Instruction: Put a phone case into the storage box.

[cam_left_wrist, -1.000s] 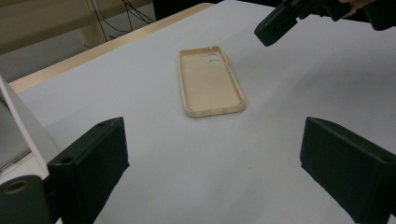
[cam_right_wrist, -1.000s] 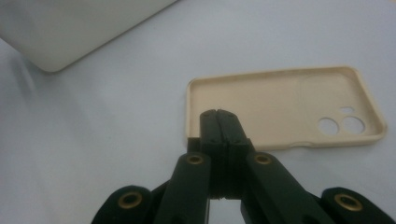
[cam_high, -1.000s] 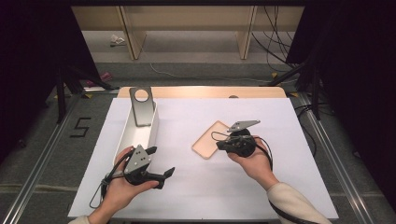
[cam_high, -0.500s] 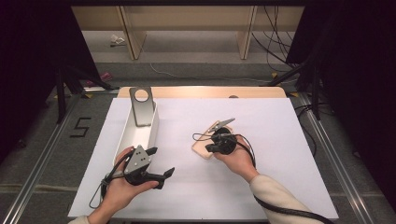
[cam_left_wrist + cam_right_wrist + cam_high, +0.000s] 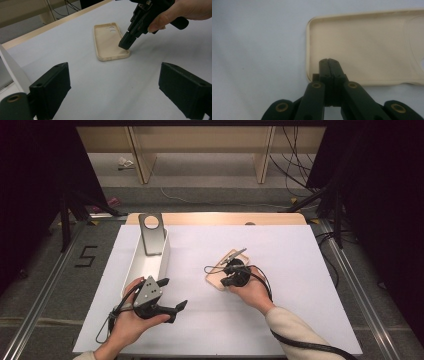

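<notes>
At the left of the counter (image 5: 300,270), the left gripper (image 5: 170,307) hangs with its jaws wide apart and nothing between them, beside a long white tray (image 5: 150,265) that has a grey metal bracket (image 5: 151,232) leaning at its far end. Toward the middle lies a beige phone case (image 5: 110,41), flat and hollow side up. The right gripper (image 5: 124,44), its jaws pressed together with nothing between them, points down at the case's near corner, its tip on or just above the inside floor by the rim. With the jaws together, a push here would likely slide the light case across the smooth white sheet, or tip it up on its rim, rather than lift it; a grasp would need the jaws parted over the wall.
</notes>
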`<state>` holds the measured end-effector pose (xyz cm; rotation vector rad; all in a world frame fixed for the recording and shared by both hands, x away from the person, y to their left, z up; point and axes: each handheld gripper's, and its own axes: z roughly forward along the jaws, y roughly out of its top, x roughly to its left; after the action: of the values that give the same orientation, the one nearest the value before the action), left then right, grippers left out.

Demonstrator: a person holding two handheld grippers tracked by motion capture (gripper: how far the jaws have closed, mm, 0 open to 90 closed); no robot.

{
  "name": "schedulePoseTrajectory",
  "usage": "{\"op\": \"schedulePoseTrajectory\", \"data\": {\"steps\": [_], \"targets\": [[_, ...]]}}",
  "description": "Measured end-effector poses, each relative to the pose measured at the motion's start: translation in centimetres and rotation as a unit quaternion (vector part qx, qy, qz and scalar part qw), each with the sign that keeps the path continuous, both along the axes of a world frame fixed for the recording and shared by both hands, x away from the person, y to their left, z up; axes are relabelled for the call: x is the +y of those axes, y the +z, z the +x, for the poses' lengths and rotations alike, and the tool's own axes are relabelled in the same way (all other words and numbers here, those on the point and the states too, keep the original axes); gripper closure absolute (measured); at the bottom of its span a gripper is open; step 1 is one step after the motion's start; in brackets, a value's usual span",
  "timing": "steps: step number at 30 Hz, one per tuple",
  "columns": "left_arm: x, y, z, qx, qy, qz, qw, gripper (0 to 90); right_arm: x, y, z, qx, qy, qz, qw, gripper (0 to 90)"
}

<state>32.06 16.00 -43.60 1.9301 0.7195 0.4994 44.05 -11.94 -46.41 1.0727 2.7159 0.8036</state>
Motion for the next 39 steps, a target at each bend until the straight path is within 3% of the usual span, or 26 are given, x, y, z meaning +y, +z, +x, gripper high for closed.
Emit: {"op": "schedulePoseTrajectory", "data": {"steps": [26, 32, 39], "targets": [[-0.1, 0.1, -0.2, -0.002, -0.005, 0.003, 1.0, 10.1, -3.2, 1.0, -0.3, 0.011, -0.018, -0.071, 0.9973, 90.0], [0.0, 0.2, -0.3, -0.002, -0.005, 0.004, 1.0, 10.1, -4.4, 1.3, -0.2, 0.004, -0.029, -0.085, 0.9959, 90.0], [0.1, 0.2, -0.3, -0.002, -0.006, 0.005, 1.0, 10.3, -5.5, 1.5, 0.0, 0.001, -0.041, -0.075, 0.9963, 90.0]]}}
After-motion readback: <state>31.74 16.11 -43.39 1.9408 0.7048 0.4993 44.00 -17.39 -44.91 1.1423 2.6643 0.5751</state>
